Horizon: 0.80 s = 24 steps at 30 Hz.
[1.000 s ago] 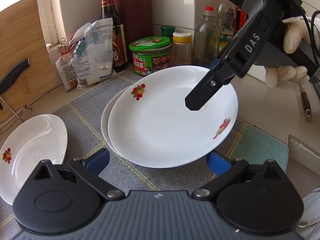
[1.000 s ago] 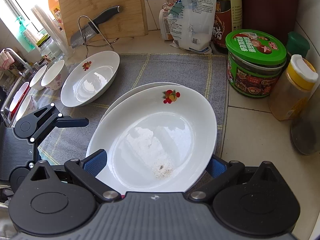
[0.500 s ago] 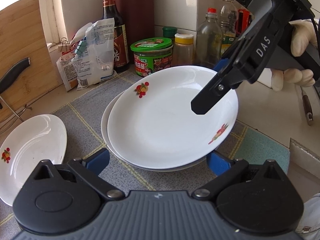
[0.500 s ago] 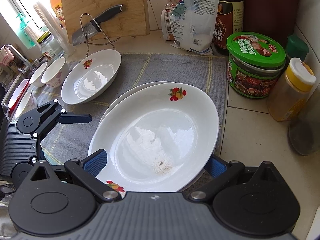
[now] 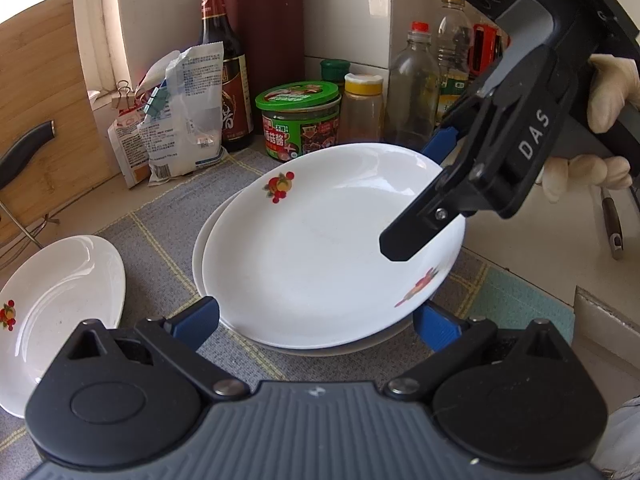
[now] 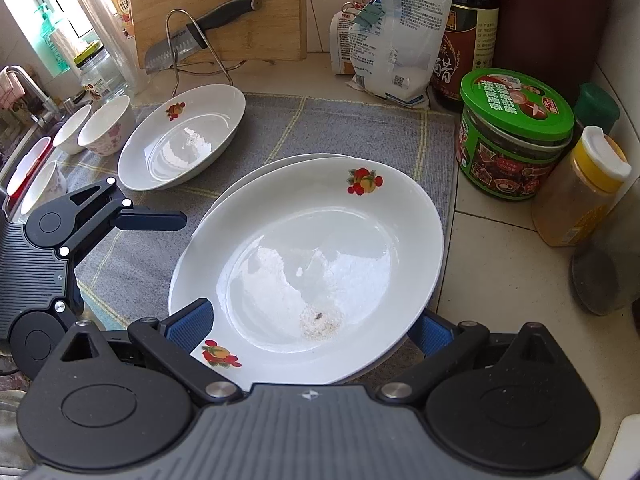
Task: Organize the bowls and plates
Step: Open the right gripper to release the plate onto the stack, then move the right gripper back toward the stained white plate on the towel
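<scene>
Both hand-held grippers — left (image 5: 316, 320), right (image 6: 308, 326) — spread wide around glossy white fruit-printed plate (image 6: 316, 268).

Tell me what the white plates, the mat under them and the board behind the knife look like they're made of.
The plates look like glazed ceramic, possibly porcelain: glossy white, sharp window reflections, printed fruit motifs. The mat looks like woven fabric: grey, matte, visible weave with pale yellow stripes. The board looks like bamboo or light wood: tan with straight parallel grain, dull finish.
</scene>
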Each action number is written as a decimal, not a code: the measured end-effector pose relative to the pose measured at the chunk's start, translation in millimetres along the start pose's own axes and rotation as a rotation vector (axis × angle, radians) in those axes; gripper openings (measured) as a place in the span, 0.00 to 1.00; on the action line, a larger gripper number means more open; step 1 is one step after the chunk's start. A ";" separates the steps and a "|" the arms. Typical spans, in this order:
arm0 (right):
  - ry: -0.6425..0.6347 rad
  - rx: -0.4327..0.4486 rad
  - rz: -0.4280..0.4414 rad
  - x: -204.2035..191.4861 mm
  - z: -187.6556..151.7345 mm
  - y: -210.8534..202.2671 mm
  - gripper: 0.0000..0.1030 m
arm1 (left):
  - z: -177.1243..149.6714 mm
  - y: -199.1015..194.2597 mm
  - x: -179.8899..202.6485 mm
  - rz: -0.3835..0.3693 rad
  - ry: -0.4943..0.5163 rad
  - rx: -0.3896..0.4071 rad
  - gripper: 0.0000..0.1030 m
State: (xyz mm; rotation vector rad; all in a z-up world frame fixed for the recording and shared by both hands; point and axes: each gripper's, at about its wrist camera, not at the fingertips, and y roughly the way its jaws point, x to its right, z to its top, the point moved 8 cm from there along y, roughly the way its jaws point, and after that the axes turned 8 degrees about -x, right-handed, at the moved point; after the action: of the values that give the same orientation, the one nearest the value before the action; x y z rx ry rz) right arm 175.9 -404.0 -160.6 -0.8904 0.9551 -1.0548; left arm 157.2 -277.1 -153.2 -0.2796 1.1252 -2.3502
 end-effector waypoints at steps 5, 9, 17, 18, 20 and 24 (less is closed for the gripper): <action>-0.004 -0.008 -0.012 0.2 -0.6 1.3 1.00 | -0.2 0.0 0.0 0.003 -0.004 0.000 0.99; -0.018 -0.016 -0.033 -1.5 -2.0 2.9 1.00 | -0.6 0.0 -1.6 0.001 -0.014 -0.001 0.99; -0.012 -0.022 -0.052 1.8 -6.6 2.0 1.00 | 0.9 -4.4 -0.4 -0.002 -0.023 0.015 0.99; -0.021 -0.010 -0.053 1.1 -6.7 0.0 1.00 | 2.3 -6.4 -1.6 0.001 -0.028 0.023 0.99; -0.040 0.005 -0.051 -2.8 -5.4 -5.8 1.00 | 3.9 -9.7 -4.3 0.004 -0.039 0.034 0.99; -0.076 0.043 -0.083 -8.1 0.9 -14.7 1.00 | 2.2 -14.9 -8.9 0.015 -0.054 0.038 0.99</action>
State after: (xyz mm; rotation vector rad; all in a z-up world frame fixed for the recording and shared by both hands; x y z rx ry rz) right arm 170.8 -399.9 -145.2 -0.9349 0.8350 -1.1006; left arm 160.2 -266.0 -140.0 -0.3179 1.0524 -2.3345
